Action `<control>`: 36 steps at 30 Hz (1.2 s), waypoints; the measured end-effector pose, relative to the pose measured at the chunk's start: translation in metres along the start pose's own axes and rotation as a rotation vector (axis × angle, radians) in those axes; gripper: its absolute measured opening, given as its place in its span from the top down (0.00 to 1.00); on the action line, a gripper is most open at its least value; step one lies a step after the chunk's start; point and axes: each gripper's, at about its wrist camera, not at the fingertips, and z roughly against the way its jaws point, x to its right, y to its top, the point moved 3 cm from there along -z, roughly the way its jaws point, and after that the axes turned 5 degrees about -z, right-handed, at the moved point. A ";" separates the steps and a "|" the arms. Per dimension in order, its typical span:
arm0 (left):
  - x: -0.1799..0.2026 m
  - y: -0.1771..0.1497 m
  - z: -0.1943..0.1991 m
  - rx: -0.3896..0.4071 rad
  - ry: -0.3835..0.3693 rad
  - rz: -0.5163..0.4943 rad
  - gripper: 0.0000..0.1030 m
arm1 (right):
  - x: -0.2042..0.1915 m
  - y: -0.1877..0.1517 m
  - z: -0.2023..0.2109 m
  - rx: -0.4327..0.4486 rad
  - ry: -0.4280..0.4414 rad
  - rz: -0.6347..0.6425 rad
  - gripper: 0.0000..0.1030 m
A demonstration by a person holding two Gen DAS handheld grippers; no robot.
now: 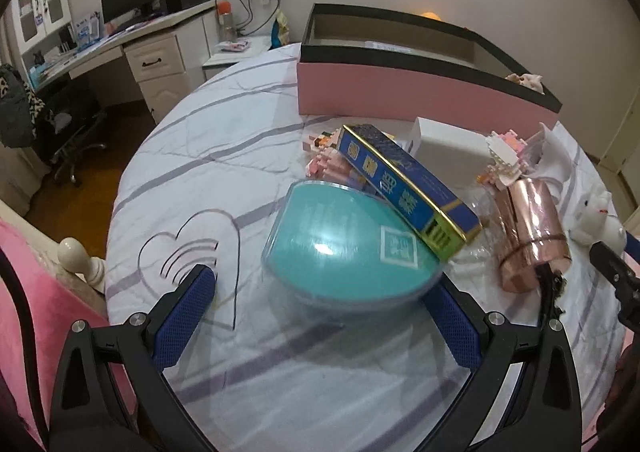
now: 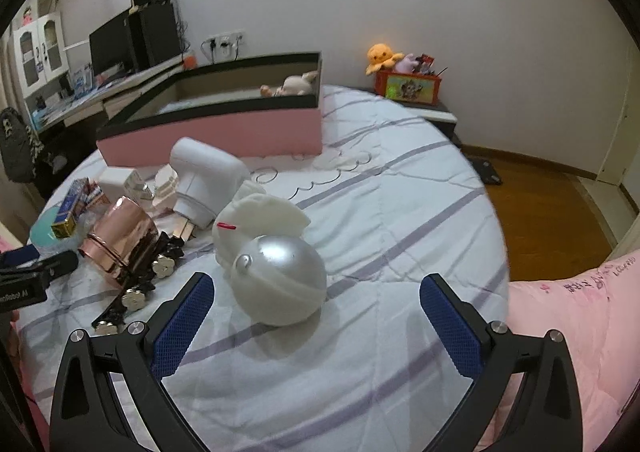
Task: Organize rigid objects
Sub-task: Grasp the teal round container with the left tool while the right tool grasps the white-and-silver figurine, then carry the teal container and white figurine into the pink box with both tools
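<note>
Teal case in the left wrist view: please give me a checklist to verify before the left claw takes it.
1. Left claw open: ok.
2. Teal case between the fingers: ok, just ahead of the tips.
3. Case free of load: not ok, blue box leans on it.
4. Pink bin open: ok.
5. Right claw clear of the case: ok, open at the pearl ball.

A blue-and-gold box (image 1: 404, 193) leans tilted on a teal clear-lidded case (image 1: 344, 248), near an upright rose-gold cylinder (image 1: 530, 234).
</note>
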 end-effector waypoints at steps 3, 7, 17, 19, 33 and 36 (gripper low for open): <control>0.001 0.003 -0.005 -0.001 0.008 -0.008 0.00 | -0.004 0.005 -0.012 -0.026 -0.010 0.024 0.00; 0.003 0.003 -0.002 0.027 -0.011 -0.013 0.12 | -0.009 0.011 -0.022 -0.059 -0.009 0.055 0.00; -0.001 -0.008 0.021 0.090 -0.063 0.023 0.27 | -0.022 0.015 -0.026 -0.083 0.054 0.129 0.46; -0.001 -0.011 0.028 0.104 -0.073 0.026 0.27 | -0.024 0.013 -0.023 -0.065 0.063 0.137 0.46; 0.035 -0.007 0.089 0.253 -0.090 -0.042 0.28 | -0.036 0.009 0.030 0.052 0.212 0.042 0.54; 0.041 -0.001 0.096 0.266 -0.111 -0.045 0.28 | -0.041 0.011 0.035 0.055 0.238 0.040 0.54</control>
